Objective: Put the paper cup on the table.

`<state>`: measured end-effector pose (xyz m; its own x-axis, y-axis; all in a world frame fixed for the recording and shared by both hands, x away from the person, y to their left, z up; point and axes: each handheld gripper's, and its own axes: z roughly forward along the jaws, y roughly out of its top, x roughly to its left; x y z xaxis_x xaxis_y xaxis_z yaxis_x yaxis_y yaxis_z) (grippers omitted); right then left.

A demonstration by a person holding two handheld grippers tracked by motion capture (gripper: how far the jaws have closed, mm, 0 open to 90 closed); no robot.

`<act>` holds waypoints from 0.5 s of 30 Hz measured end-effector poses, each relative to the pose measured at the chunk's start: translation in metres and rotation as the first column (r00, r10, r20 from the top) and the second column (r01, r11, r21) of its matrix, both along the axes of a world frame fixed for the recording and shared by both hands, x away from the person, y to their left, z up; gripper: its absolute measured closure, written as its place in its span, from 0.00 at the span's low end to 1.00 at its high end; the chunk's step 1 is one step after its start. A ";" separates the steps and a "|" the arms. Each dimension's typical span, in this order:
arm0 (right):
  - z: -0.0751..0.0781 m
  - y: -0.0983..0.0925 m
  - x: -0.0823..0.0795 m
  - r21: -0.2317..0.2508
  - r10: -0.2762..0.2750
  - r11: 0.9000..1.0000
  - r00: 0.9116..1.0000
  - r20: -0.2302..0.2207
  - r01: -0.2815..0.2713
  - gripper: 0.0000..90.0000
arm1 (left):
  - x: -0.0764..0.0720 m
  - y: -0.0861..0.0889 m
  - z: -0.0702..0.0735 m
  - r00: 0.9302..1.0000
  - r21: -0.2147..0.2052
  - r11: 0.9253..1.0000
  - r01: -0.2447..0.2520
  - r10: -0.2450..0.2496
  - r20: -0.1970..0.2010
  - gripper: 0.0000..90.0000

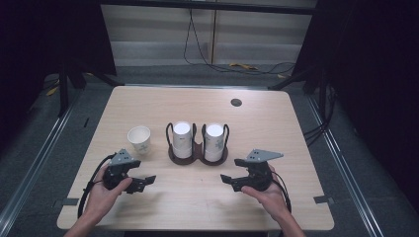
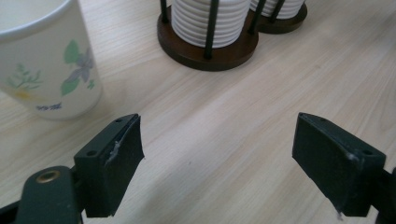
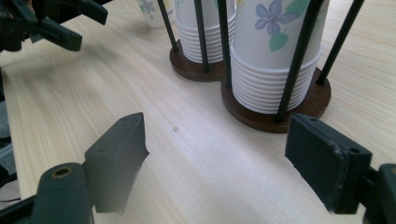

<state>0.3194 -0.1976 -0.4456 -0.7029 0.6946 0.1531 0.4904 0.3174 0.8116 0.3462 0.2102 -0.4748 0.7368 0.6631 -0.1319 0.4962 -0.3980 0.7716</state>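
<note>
A single paper cup (image 1: 139,139) with a flower print stands upright on the wooden table (image 1: 276,123), left of a dark two-post cup rack (image 1: 197,157). The rack holds two stacks of upside-down paper cups (image 1: 182,139) (image 1: 214,142). My left gripper (image 1: 144,182) is open just in front of the single cup (image 2: 46,60), with bare table between its jaws (image 2: 217,158). My right gripper (image 1: 231,170) is open too, in front of the rack's right stack (image 3: 275,46), nothing between its jaws (image 3: 217,158). The left gripper (image 3: 60,23) appears far off in the right gripper view.
A round cable hole (image 1: 236,102) sits in the table near the far edge. Dark frame legs and cables stand on the floor beyond the table. Bare tabletop lies between the two grippers and along the front edge.
</note>
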 end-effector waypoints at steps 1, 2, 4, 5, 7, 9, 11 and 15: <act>0.000 -0.001 -0.001 0.004 -0.005 1.000 1.000 -0.001 0.005 0.23 | -0.002 -0.004 0.000 1.000 0.011 1.000 0.003 -0.003 0.002 0.18; 0.000 -0.002 -0.002 0.006 -0.010 1.000 1.000 0.000 0.010 0.23 | -0.003 -0.009 0.000 1.000 0.020 1.000 0.017 -0.017 0.002 0.18; -0.001 -0.003 -0.004 -0.007 -0.017 1.000 1.000 -0.015 0.016 0.22 | -0.006 -0.018 0.000 0.999 0.023 0.999 0.039 -0.039 -0.004 0.18; -0.001 -0.004 -0.006 -0.021 -0.028 0.999 0.999 -0.023 0.028 0.22 | -0.007 -0.022 -0.001 0.999 0.030 0.998 0.046 -0.046 0.001 0.18; -0.003 -0.006 -0.008 -0.007 -0.041 0.999 0.999 -0.024 0.041 0.22 | -0.009 -0.029 -0.002 0.998 0.013 0.998 0.059 -0.059 0.004 0.18; -0.005 -0.007 -0.011 -0.013 -0.064 0.998 0.998 -0.015 0.064 0.21 | -0.011 -0.033 -0.004 0.999 -0.019 0.998 0.053 -0.053 0.000 0.18; -0.010 -0.008 -0.013 -0.006 -0.081 0.997 0.997 -0.018 0.081 0.20 | -0.014 -0.035 -0.011 0.999 -0.043 0.998 0.046 -0.046 -0.007 0.18; -0.019 -0.007 -0.018 -0.043 -0.112 0.993 0.993 -0.024 0.111 0.19 | -0.018 -0.027 -0.021 0.999 -0.077 0.997 0.029 -0.032 -0.028 0.18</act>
